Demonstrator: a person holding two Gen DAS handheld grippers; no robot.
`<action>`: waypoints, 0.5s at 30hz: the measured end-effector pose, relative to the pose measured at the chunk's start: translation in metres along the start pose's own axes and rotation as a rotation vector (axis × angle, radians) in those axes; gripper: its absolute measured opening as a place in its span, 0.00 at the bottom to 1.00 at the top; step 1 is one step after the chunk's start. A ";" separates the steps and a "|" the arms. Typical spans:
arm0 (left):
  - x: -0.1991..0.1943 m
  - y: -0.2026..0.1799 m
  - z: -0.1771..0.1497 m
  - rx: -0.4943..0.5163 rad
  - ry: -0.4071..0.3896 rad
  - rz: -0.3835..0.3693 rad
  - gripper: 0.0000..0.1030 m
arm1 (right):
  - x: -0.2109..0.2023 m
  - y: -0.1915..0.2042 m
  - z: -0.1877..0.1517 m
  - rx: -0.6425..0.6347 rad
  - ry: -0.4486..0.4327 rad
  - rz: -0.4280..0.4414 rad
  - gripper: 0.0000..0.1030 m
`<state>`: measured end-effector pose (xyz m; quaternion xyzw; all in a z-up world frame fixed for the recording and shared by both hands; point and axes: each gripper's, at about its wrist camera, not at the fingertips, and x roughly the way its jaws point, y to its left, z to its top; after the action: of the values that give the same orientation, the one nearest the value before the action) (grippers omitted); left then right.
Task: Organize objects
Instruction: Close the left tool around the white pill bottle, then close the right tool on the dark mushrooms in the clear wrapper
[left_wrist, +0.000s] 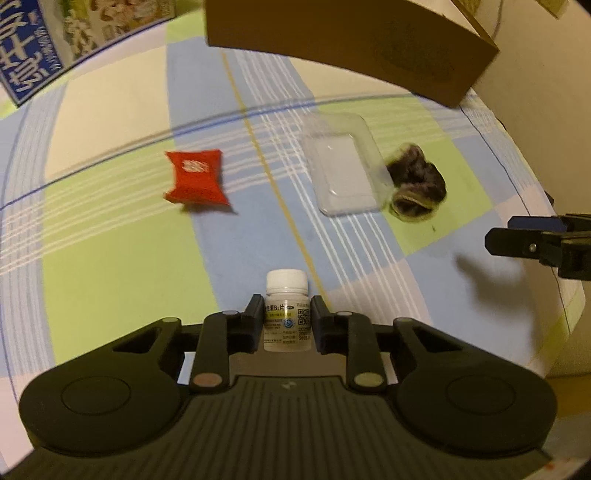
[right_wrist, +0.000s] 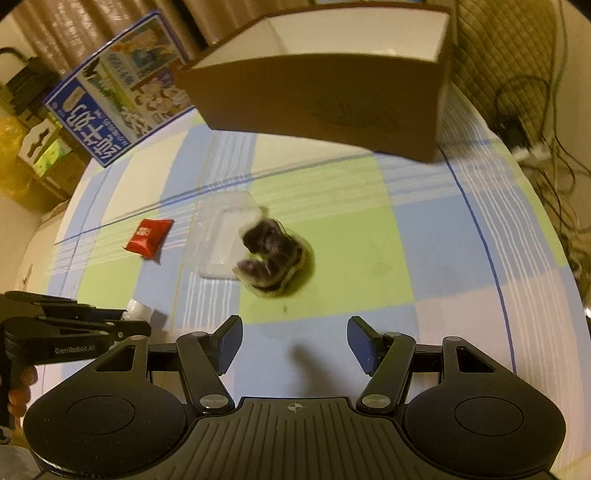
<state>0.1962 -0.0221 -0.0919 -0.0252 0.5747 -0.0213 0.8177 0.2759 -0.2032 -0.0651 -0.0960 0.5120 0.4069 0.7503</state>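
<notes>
Here, a checked cloth (left_wrist: 110, 258) in blue, green and cream covers a table, seen from two handheld grippers. The left gripper (left_wrist: 289, 321) has its jaws clamped on a small white pill bottle (left_wrist: 287, 312), which stands upright between the fingers near the table's front edge. The right gripper (right_wrist: 295, 343) hovers over bare cloth, jaws wide apart and holding nothing.

Toward the middle of the table lie three loose items. A red snack packet (left_wrist: 195, 179) sits alone on the left with open cloth all around it. A clear plastic tray (left_wrist: 345, 168) lies to its right, and a dark, blurred hair scrunchie (right_wrist: 271, 254) sits against the tray's right side.

A brown cardboard box (right_wrist: 317, 96), open at the top, stands at the far edge. A blue printed carton (right_wrist: 110, 99) leans at the far left corner. Between the grippers and the loose items the cloth is free. The table's right edge curves away, with cables (right_wrist: 546, 122) beyond it.
</notes>
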 end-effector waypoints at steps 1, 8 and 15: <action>-0.002 0.003 0.001 -0.010 -0.007 0.006 0.21 | 0.001 0.001 0.002 -0.012 -0.010 0.005 0.58; -0.015 0.028 0.005 -0.091 -0.045 0.055 0.21 | 0.016 0.007 0.021 -0.093 -0.047 0.035 0.58; -0.027 0.053 0.004 -0.163 -0.069 0.097 0.21 | 0.035 0.023 0.024 -0.328 -0.040 0.038 0.58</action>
<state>0.1918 0.0324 -0.0689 -0.0646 0.5464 0.0660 0.8324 0.2812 -0.1574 -0.0774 -0.1993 0.4253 0.5010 0.7269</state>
